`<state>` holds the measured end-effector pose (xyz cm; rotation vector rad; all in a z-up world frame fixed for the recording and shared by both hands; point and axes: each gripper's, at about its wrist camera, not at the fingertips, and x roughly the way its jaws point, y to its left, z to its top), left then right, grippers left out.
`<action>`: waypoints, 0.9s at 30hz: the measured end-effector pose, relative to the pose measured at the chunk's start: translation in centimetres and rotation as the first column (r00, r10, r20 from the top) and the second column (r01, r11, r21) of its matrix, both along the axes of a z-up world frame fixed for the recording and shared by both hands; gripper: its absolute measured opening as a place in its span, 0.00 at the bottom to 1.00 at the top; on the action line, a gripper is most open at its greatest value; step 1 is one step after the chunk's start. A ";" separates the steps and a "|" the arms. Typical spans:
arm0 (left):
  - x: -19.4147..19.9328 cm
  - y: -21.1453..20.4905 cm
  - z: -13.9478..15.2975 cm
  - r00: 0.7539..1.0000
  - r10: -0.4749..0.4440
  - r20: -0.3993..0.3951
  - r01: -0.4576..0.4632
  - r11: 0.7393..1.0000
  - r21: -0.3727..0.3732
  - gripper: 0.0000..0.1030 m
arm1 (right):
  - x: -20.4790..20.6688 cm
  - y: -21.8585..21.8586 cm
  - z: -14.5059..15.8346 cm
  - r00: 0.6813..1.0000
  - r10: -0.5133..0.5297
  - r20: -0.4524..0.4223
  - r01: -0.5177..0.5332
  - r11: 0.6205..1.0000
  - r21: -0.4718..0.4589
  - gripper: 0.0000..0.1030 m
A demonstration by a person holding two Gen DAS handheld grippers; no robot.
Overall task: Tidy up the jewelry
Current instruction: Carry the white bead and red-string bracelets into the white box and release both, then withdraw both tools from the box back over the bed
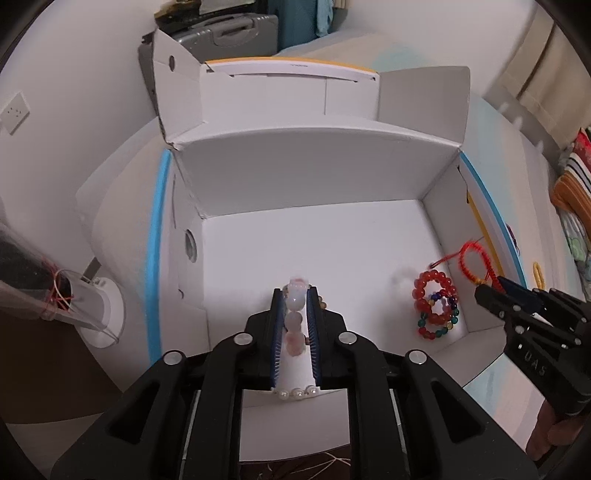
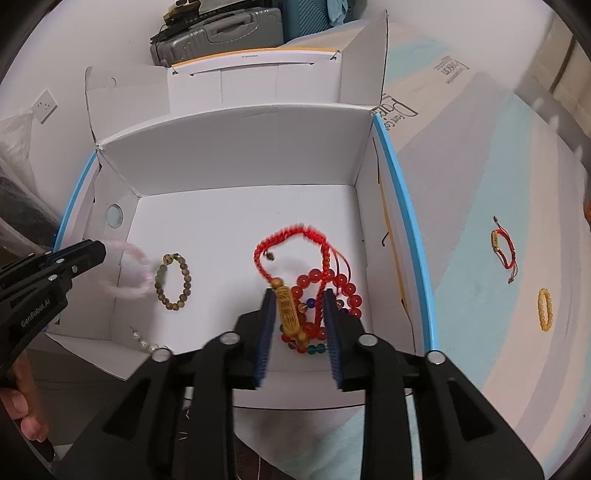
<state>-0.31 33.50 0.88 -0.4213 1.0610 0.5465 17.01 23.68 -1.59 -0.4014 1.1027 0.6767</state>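
An open white cardboard box [image 1: 314,173] [image 2: 236,147] holds jewelry. My left gripper [image 1: 295,295] is shut on a pale pink bead bracelet [image 1: 295,314], which shows blurred in the right wrist view [image 2: 129,269]. My right gripper [image 2: 297,295] is open over the box's right side; a red braided cord bracelet [image 2: 291,236] with a carved wooden charm [image 2: 288,314] hangs against its left finger. Under it lie a red bead bracelet [image 2: 343,284] [image 1: 432,291] and a multicoloured bead bracelet [image 1: 439,325]. A brown-green bead bracelet [image 2: 173,280] and a pearl strand [image 2: 146,343] lie at the left.
Outside the box on the pale blue and white cover lie a red cord bracelet [image 2: 502,247] and a yellow bead bracelet [image 2: 545,308]. A clear cone on a white stand [image 1: 74,306] is to the left. Grey suitcases [image 2: 221,29] stand behind the box.
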 end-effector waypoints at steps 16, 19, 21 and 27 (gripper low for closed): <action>-0.2 -1.3 2.2 0.999 0.002 0.050 -0.006 0.996 0.085 0.73 | -0.4 -2.5 3.3 0.995 -0.068 0.074 0.059 0.991 0.123 0.86; -0.1 -2.2 2.6 0.998 -0.007 0.064 0.001 0.996 0.092 0.80 | -0.3 -3.6 3.7 0.993 -0.090 0.073 0.079 0.987 0.143 0.89; 0.1 -2.9 2.9 0.997 -0.016 0.073 0.009 0.995 0.096 0.86 | -0.4 -4.5 3.9 0.992 -0.101 0.072 0.090 0.985 0.150 0.91; 1.2 -5.5 3.6 0.992 -0.068 0.106 0.058 0.994 0.096 0.94 | -0.3 -7.7 4.5 0.985 -0.141 0.098 0.126 0.981 0.150 0.92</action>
